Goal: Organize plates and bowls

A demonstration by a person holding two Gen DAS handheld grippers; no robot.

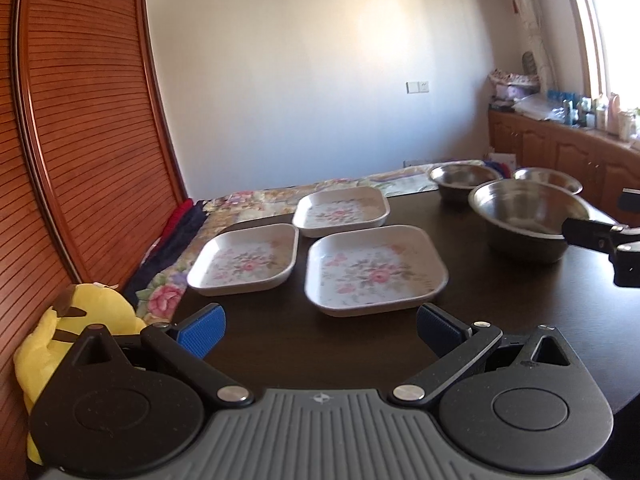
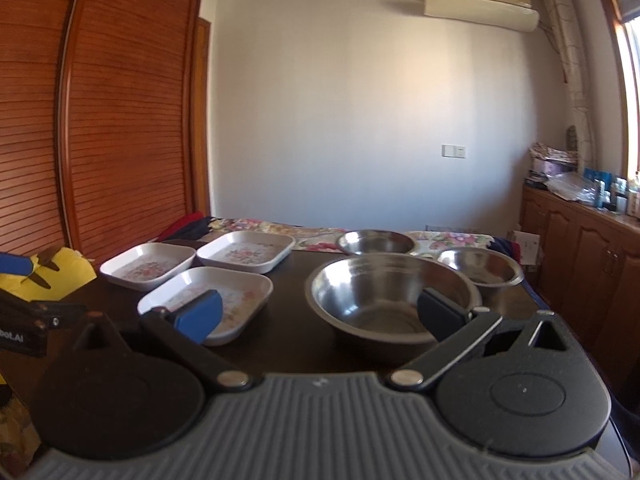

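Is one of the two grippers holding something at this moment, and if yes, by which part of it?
Nothing is held. The left gripper and the right gripper both have their jaws wide open, short of the nearest plate and big bowl.

A: The three square plates (image 1: 376,270) are white with pink flowers and green leaves. The bowls (image 2: 390,300)?

B: Bare silver steel, on a dark brown worktop (image 1: 520,312). Blue pads (image 1: 202,330) on each black tool.

A: And that yellow plush (image 1: 96,312)?

B: Yellow with brown marks, probably; it's blurred.
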